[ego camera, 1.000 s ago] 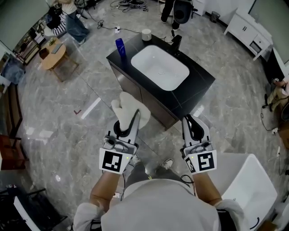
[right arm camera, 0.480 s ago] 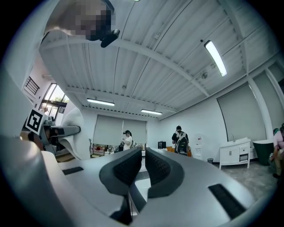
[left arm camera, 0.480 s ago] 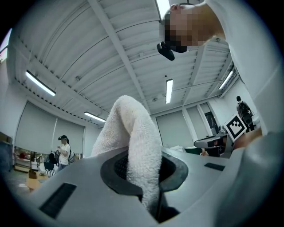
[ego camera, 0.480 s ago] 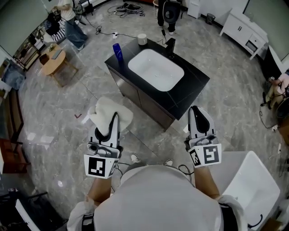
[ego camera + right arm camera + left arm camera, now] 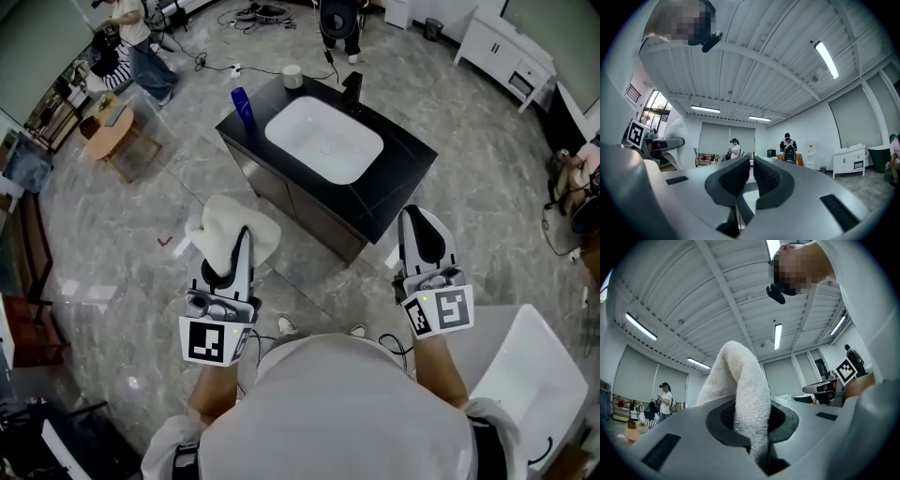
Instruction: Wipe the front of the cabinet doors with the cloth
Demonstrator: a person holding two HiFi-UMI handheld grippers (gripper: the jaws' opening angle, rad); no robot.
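A white basin (image 5: 323, 141) sits sunk in the black-topped cabinet (image 5: 302, 212), with a blue bottle (image 5: 242, 103) and a white cup (image 5: 292, 75) on its far-left edge. Left of the cabinet's front, the left gripper (image 5: 242, 234) (image 5: 751, 427) pinches a thick, fluffy white cloth (image 5: 221, 225) (image 5: 740, 380) that humps above its jaws. A second ago the cloth was nearer the doors. Right of that front, the right gripper (image 5: 419, 216) (image 5: 749, 172) has jaws drawn nearly together on nothing.

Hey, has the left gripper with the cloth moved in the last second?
Yes. The left gripper, shut on the cloth, has shifted left, away from the cabinet front it overlapped; bare floor now shows between them.
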